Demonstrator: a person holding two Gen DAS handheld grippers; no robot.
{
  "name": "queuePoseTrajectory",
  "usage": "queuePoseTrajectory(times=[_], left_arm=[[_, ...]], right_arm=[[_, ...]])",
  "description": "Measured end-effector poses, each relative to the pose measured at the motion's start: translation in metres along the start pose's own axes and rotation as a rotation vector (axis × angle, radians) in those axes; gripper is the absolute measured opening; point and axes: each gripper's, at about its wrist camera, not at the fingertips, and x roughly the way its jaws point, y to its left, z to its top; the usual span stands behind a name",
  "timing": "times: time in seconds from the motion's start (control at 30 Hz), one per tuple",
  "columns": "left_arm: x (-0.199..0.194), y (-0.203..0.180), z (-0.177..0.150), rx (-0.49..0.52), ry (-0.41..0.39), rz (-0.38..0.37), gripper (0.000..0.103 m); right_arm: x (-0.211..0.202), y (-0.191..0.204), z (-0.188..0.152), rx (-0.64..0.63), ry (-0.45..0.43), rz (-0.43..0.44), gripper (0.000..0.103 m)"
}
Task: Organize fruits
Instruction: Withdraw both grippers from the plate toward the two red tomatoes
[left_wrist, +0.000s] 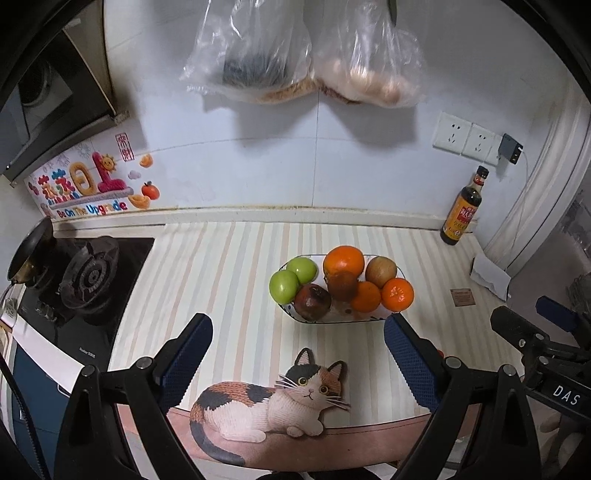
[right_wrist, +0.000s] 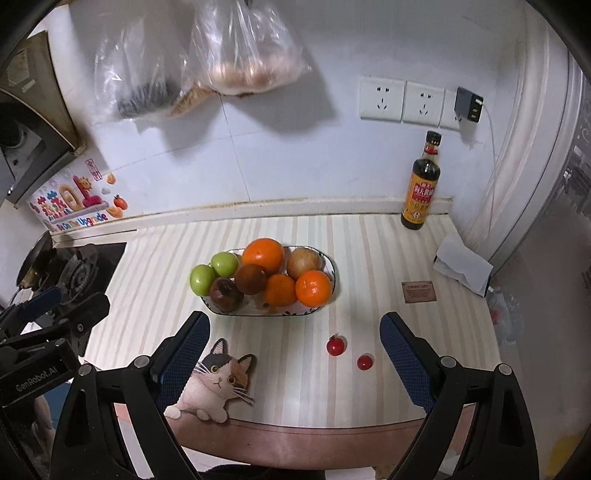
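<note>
An oval fruit bowl (left_wrist: 334, 320) (right_wrist: 330, 263) stands mid-counter, holding two green apples (left_wrist: 283, 287) (right_wrist: 202, 279), oranges (left_wrist: 343, 260) (right_wrist: 263, 254), a tan apple (left_wrist: 381, 270) and dark brownish fruits (left_wrist: 312, 301) (right_wrist: 226, 293). Two small red cherry tomatoes (right_wrist: 335, 345) (right_wrist: 365, 362) lie on the counter in front of the bowl, seen only in the right wrist view. My left gripper (left_wrist: 298, 345) is open and empty, just short of the bowl. My right gripper (right_wrist: 294, 341) is open and empty, with the tomatoes between its fingers' lines.
A cat-shaped mat (left_wrist: 273, 400) (right_wrist: 218, 384) lies at the counter's front edge. A gas stove (left_wrist: 86, 280) with a pan sits left. A sauce bottle (right_wrist: 421, 184), folded paper (right_wrist: 461, 266) and a small card (right_wrist: 418, 291) are at right. Plastic bags (left_wrist: 303, 51) hang on the wall.
</note>
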Motion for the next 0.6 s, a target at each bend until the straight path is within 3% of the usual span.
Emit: queuePoseTrajectory(times=[0.3, 0.4, 0.6], left_arm=[[-0.004, -0.007, -0.002, 0.001, 0.007, -0.011, 0.095], [0.007, -0.013, -0.002, 0.011, 0.031, -0.006, 0.103], [0.058, -0.032, -0.009, 0.013, 0.133, 0.018, 0.103]], right_arm=[[-0.011, 0.0, -0.003, 0.022, -0.015, 0.031, 0.096], [0.002, -0.01, -0.001, 0.052, 0.006, 0.056, 0.098], [0.06, -0.06, -0.011, 0.153, 0.128, 0.093, 0.098]])
